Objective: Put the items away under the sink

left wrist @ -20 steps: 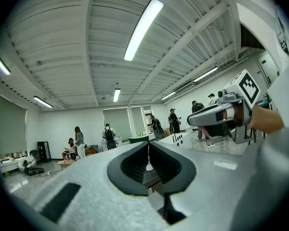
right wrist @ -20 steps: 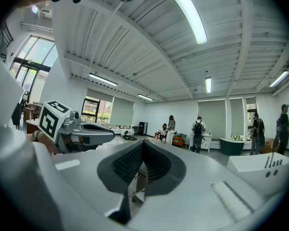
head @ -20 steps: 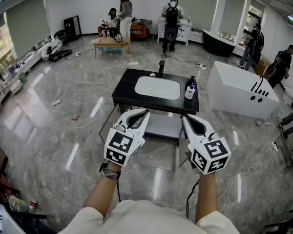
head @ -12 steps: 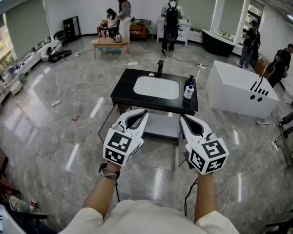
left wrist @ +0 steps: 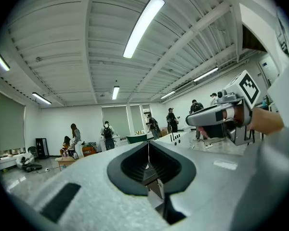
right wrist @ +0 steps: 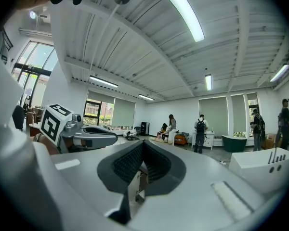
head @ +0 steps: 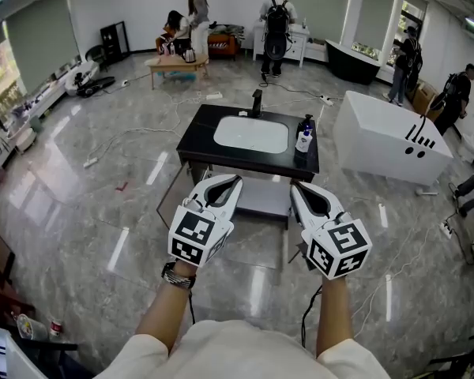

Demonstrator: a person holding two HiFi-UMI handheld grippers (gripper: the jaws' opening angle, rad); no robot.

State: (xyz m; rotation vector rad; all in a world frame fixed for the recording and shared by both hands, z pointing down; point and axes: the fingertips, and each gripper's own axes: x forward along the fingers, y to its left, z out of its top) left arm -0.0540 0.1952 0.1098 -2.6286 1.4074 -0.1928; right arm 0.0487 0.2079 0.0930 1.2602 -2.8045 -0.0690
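Approach step, nothing in hand. Left claw (head: 236,181) and right claw (head: 295,189) are held out side by side in the near middle of the head view, both over bare floor and well short of the sink unit. The left gripper view shows the left claw (left wrist: 148,144) pressed together tip to tip with nothing between its jaws. The right gripper view shows the same of the right claw (right wrist: 143,144), shut and empty. Both cameras tilt up at ceiling and far wall, so neither shows the goods. The black bench (head: 197,144) stands beyond the claws with a white basin (head: 251,135) set in it and a tap (head: 257,100) at its far edge. The bottles (head: 303,141) stand on the bench's right side, just beside the basin, a white one with a darker one close behind. Whether more items are there, too small to tell. A pale shelf (head: 257,197) shows below the bench top, between the two claws in the picture, likely the place to stow. A white tub (head: 383,142) sits to the right, and people are at the far end of the room. Judgement: the task proper is not yet begun. Next move calls for closing on the bench, spreading the right claw, and coming at a bottle from its near side, upright, taking care not to knock its neighbour.
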